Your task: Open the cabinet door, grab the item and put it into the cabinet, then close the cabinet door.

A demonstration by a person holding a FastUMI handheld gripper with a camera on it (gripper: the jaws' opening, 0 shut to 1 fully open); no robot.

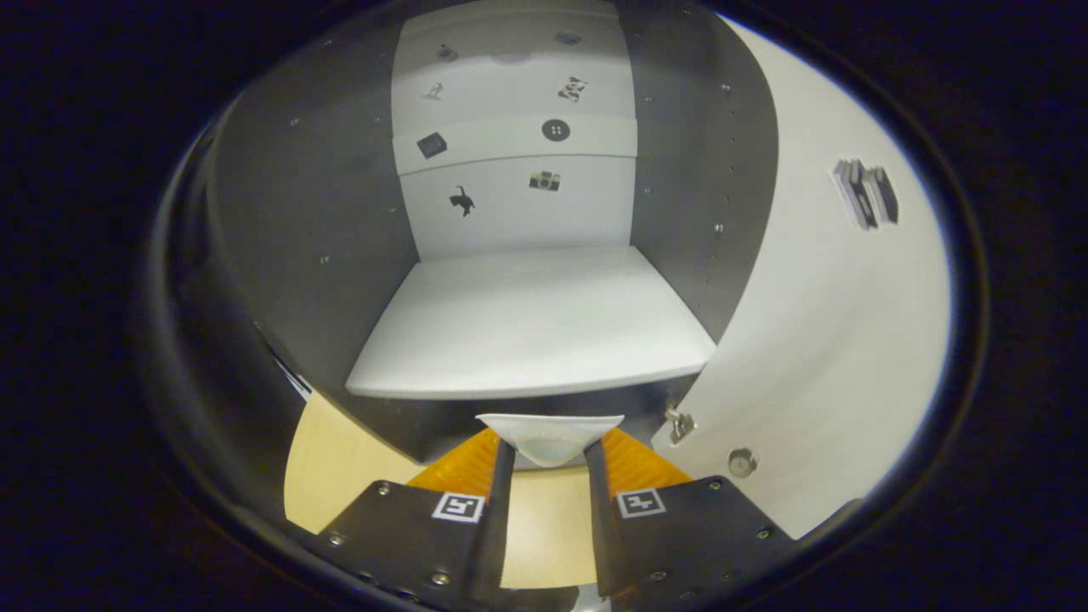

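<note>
**Entry: item at cabinet mouth, door open**

Gripper view. Gripper (549, 449): fingers pinched on a small pale item (549, 435), both pressing its sides; the item sat at the fingertips, just short of the shelf's front edge. Cabinet (323, 255): dark side walls, pale back panel with small stickers. Shelf (527, 327): bare, directly ahead and beyond the item. Door (816, 340): swung wide to the right, knob (742, 461) and latch (680, 423) near its lower edge. Advice: carry the item level over the shelf lip, set it well inward, then release, leaving room for the door to shut.
</note>
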